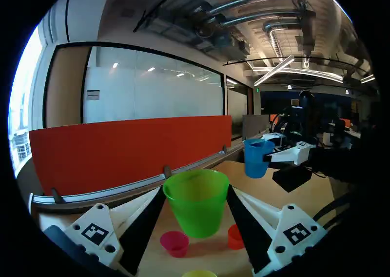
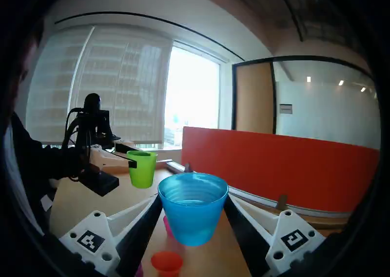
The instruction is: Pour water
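holding a green cup [image 1: 197, 206] between my left fingers [image 1: 151, 213], i have one finger pressed on each side of it just under the rim, closed only as far as the cup's width allows. the cup stands upright and hangs above the table [image 1: 312, 194], clear of its surface. beneath it three small cups sit on the table: a pink cup [image 1: 174, 242] on one side, an orange cup [image 1: 235, 236] on the other, and the rim of a yellow cup [image 1: 199, 274] at the bottom edge of the left gripper view. farther off in that view my right fingers [image 1: 287, 155] carry a blue cup [image 1: 254, 157], upright, raised over the far part of the table and well apart from the green one. in the right gripper view those fingers clamp the blue cup from both sides in the same way, just below its rim, and a level line of water [image 2: 192, 202] shows through its translucent wall a little under the rim. the orange cup stands on the table below it, and a sliver of the pink cup peeks out beside its lower edge. across the table in that view the green cup hangs upright in my left fingers, with a dark sleeve [image 2: 44, 165] behind them. a red partition [image 1: 131, 150] runs along the back edge of the table, with glass walls beyond it and a bright window [image 2: 192, 96] off to one side.
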Available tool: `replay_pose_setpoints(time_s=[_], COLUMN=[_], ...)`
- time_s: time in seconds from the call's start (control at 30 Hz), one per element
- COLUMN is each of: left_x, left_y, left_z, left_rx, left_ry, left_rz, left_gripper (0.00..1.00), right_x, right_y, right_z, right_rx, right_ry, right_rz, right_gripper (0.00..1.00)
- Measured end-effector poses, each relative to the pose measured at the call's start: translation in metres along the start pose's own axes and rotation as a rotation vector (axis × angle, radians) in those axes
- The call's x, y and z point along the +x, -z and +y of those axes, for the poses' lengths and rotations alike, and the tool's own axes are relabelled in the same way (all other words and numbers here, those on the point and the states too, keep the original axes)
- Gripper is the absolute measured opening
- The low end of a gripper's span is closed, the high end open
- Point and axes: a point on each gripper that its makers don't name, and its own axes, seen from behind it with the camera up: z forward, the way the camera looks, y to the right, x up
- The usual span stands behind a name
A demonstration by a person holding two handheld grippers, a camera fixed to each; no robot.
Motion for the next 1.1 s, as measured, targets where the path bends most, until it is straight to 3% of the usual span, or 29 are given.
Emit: replay_pose_setpoints(time_s=[0.57,1.1], left_x=[-0.004,-0.009], left_y=[0.005,0.006], left_z=[-0.001,0.011], left_rx=[0.001,-0.013], left_ry=[-0.001,-0.008], left_rz=[-0.002,-0.015], left_gripper=[0.88,0.88], right_x=[0.009,0.021], right_y=[-0.012,-0.023], right_z=[-0.005,-0.009], right_rx=[0.013,0.038], right_ry=[0.032,0.171], right_rz=[-0.02,-0.058], right_gripper=[0.9,0.9])
